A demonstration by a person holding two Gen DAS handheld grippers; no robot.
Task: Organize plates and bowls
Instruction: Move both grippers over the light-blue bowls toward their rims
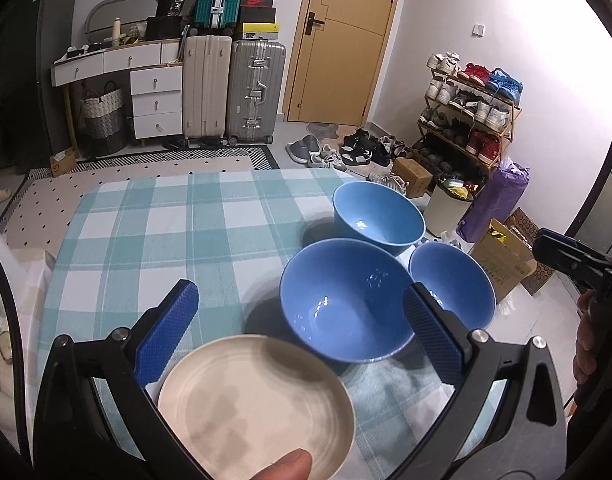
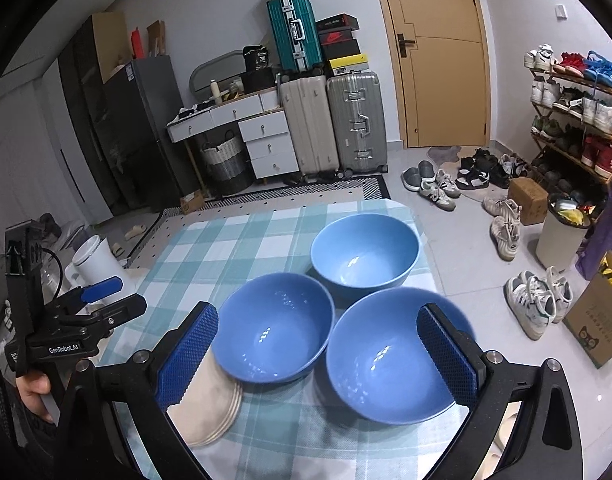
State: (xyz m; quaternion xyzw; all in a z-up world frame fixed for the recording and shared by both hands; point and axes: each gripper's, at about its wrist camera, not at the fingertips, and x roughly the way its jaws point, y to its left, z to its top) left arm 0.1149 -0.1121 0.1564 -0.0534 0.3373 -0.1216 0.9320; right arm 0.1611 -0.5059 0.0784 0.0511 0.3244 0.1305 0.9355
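Three blue bowls stand close together on the teal checked tablecloth (image 1: 146, 232): a paler large bowl (image 2: 364, 254) at the back, a middle bowl (image 2: 274, 326) and a right bowl (image 2: 390, 356). In the left wrist view they are the large bowl (image 1: 378, 214), the middle bowl (image 1: 346, 300) and the right bowl (image 1: 454, 284). A stack of cream plates (image 2: 210, 404) lies at the front left, its top plate (image 1: 254, 404) low between the fingers of my open left gripper (image 1: 302, 320). My right gripper (image 2: 318, 344) is open, its right finger (image 2: 446, 352) over the right bowl.
A thumb (image 1: 282, 466) shows at the bottom edge by the plate. The left gripper (image 2: 118, 294) is at the table's left side, the right gripper (image 1: 554, 246) off its right edge. Beyond the table are suitcases (image 2: 334, 124), shoes (image 2: 438, 188), a bin (image 2: 562, 232) and boxes.
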